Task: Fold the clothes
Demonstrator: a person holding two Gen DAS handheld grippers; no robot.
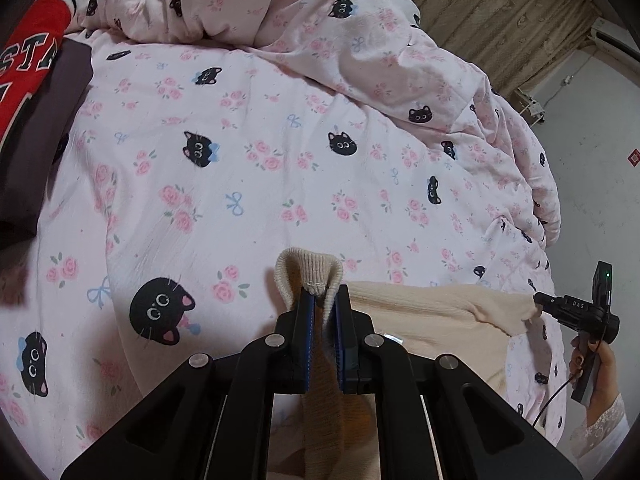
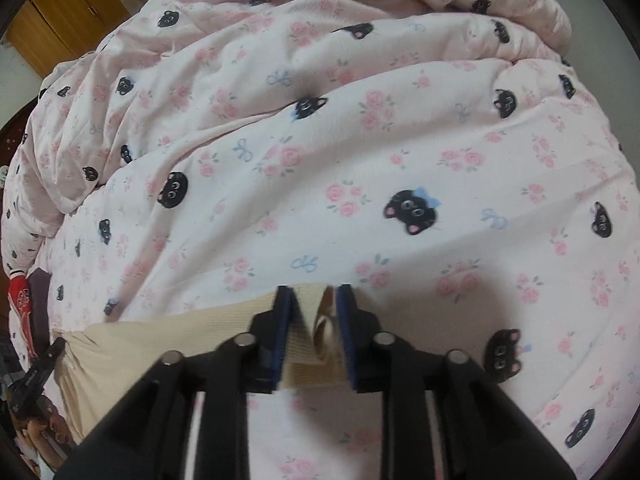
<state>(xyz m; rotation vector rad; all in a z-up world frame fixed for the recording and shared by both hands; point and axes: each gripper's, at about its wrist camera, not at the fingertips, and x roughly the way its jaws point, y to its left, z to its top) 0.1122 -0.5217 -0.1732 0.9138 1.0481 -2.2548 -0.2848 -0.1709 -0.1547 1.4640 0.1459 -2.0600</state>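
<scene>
A cream knit garment (image 1: 432, 320) lies on the cat-and-rose print bed cover (image 1: 260, 160). My left gripper (image 1: 322, 290) is shut on its ribbed edge, which loops up over the fingertips. In the right wrist view my right gripper (image 2: 311, 292) has its jaws apart, with a loose fold of the same cream garment (image 2: 160, 340) between the pads, not pinched. The left wrist view shows the right gripper (image 1: 538, 300) at the garment's far right corner, held by a person's hand (image 1: 596, 368). The left gripper (image 2: 60, 346) shows at the garment's left end.
A red lettered garment (image 1: 28, 60) lies on a dark grey one (image 1: 40, 120) at the left of the bed. A bunched duvet (image 1: 320, 20) in the same print fills the back. A wooden wardrobe (image 2: 60, 12) stands beyond the bed.
</scene>
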